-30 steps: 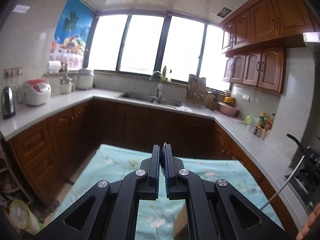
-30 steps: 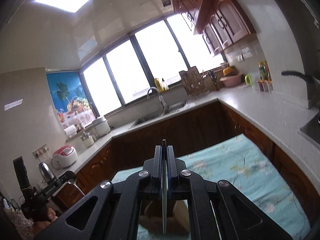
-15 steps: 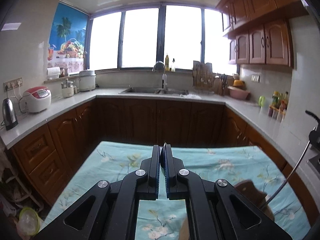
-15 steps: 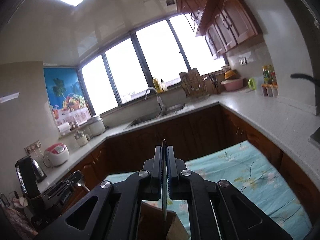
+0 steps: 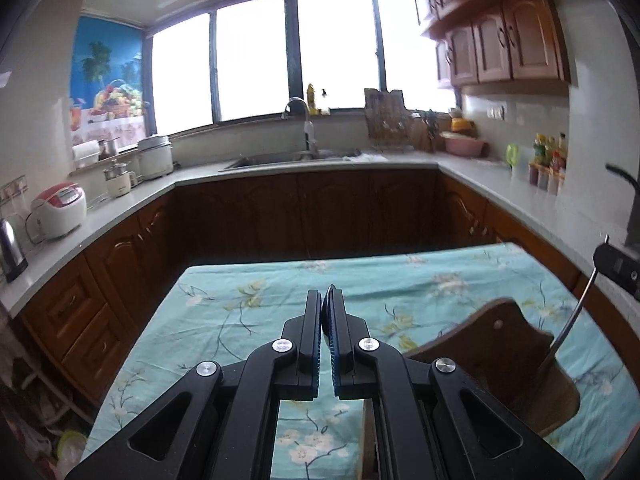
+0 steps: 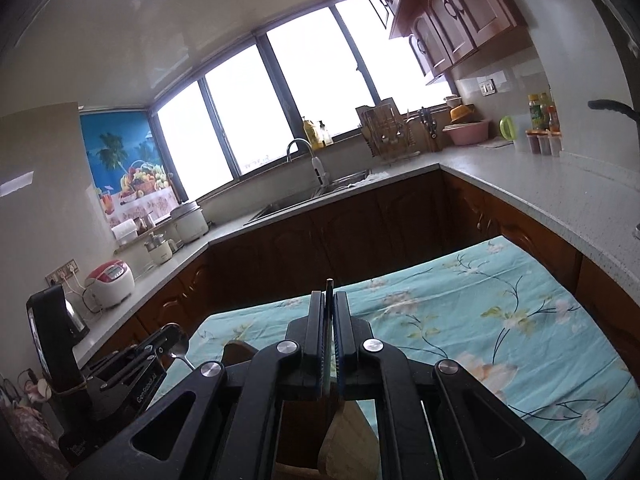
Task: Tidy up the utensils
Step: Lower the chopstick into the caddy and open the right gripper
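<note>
Along the left counter [image 5: 100, 216] stand a kettle [image 5: 12, 254] and a white and red rice cooker [image 5: 60, 210], well apart from the table [image 5: 248, 312], which is covered by a turquoise floral cloth.

The left gripper [image 5: 325, 300] is over the table's near left part. Its fingers are clenched on a spoon [image 6: 179, 343]. The left wrist view shows only a thin metal edge of the spoon between the pads. The right wrist view shows its shiny bowl sticking out past the fingertips, above the cloth's left edge.

To the right stands a brown wooden holder [image 5: 500, 344], on the cloth toward the table's near right corner. Its shaped back wall is upright and its top is open.

A long thin-handled utensil [image 5: 568, 328] slants down from the right, and its lower end is at the holder's opening. The right gripper [image 6: 329, 300] is directly above the holder, fingers pressed together on the handle. The dark tip of the handle pokes up just past the fingertips. Below the jaws the utensil widens into a pale flat part, but the right wrist view is too dim there to show its shape clearly.
</note>
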### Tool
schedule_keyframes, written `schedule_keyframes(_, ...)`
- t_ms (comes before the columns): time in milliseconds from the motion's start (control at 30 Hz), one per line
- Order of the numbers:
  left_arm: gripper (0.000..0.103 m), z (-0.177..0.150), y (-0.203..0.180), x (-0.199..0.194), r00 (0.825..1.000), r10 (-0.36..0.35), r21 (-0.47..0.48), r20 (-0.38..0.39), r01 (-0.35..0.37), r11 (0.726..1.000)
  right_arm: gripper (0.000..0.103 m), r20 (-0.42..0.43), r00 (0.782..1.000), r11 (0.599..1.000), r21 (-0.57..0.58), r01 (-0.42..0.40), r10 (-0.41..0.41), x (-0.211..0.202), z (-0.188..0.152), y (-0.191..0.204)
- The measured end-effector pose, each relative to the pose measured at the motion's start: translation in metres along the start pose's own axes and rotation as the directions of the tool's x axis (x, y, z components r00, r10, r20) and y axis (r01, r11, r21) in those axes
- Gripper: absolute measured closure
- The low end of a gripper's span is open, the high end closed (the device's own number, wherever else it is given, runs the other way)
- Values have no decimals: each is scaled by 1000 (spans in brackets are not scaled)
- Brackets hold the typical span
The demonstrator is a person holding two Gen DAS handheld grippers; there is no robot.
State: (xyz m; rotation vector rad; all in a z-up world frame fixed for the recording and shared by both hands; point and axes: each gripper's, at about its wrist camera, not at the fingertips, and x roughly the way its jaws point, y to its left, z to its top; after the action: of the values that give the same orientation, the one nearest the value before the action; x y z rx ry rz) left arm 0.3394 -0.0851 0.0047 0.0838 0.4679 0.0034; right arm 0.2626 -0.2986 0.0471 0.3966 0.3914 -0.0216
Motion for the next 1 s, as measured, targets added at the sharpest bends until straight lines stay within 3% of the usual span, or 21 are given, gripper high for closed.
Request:
schedule_keyframes(467,98,12,5,7,998,-40,5,-58,40,999,94,-62,998,999,33,1,1,11,-5,-8)
schedule_keyframes(567,91,15,9,6,997,-45,0,-65,45,999,94,-67,998,999,48,-2,5,10,-5,-10)
schedule_keyframes(633,75,16,11,5,997,-46,-4,-63,46,999,94,-70,997,999,54,-6,10,9,-5,-10)
schedule_keyframes(733,72,14,12,2,997,-43,-13,-58,43,999,92,-73,997,998,57,-10,14,8,-5,-8)
schedule_keyframes(867,63,13,16,-4,997,-45,-24,-59,44,999,70,-73,997,997,76,-16,21,4,-4,-10)
schedule_keyframes(1000,34,13,25,-15,997,-48,-51,-54,45,998,45,-73,997,995,91,-29,36,-4,-5,-10)
